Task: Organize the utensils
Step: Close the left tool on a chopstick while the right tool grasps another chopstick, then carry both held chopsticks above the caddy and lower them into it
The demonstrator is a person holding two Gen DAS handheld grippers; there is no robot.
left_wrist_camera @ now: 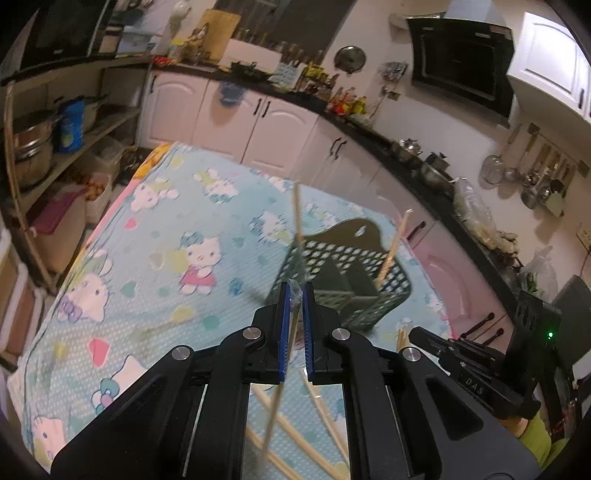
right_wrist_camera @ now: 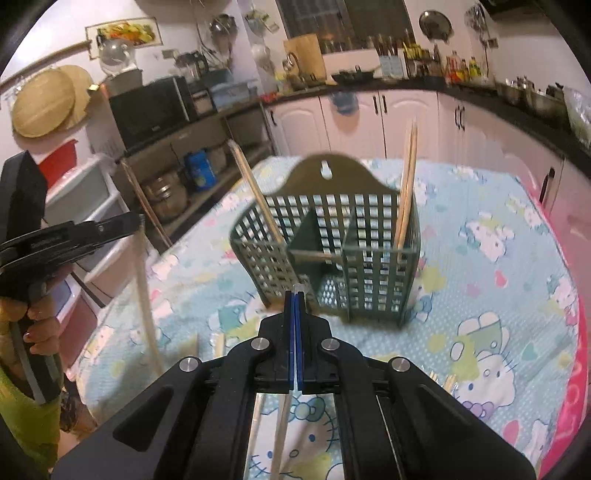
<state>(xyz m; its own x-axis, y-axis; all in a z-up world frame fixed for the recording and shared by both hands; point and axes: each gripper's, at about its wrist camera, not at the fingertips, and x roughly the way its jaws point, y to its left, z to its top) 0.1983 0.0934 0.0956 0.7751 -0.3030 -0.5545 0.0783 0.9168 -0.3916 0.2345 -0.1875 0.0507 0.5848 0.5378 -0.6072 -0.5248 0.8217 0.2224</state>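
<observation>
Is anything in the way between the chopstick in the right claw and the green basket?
Nothing visible blocks it. The right claw is shut on a chopstick just in front of the green basket, with only bare tablecloth between. Two chopsticks already stand in the right compartment; the others look free.

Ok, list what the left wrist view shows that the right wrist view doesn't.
Only left wrist: the black range hood and the ladles hanging on the wall. Only right wrist: the round boards and the fruit picture on the wall. Both: the green utensil holder with chopsticks standing in it, the cartoon cloth, and a shut claw in front, left claw and right claw each gripping a chopstick.
</observation>
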